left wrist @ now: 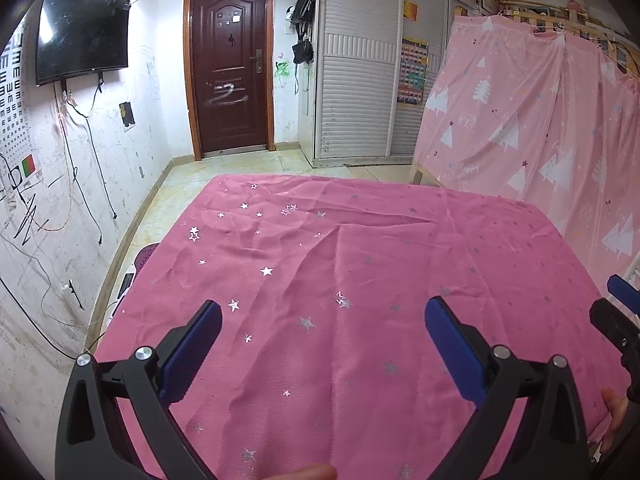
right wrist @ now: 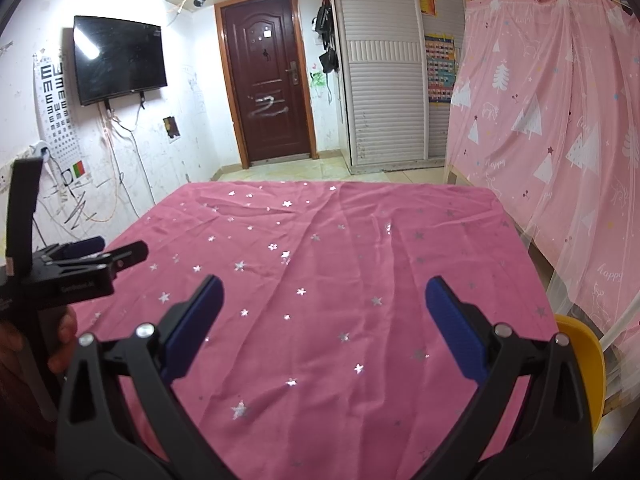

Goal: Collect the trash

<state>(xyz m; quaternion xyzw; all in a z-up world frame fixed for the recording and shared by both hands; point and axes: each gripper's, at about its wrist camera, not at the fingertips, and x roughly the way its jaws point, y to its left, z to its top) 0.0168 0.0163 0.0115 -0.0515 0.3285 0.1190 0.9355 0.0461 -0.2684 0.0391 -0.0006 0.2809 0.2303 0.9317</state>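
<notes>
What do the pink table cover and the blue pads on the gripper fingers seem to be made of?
The table cover looks like thin woven fabric, matte, creased, scattered with shiny foil-like silver stars. The blue pads look like rubber or soft plastic, going by their fine ribbed texture; the exact material cannot be told.

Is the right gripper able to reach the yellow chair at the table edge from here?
Probably yes. The right gripper is open and empty over the pink tablecloth, and the yellow chair sits just beside its right finger, with nothing visible between.
</notes>
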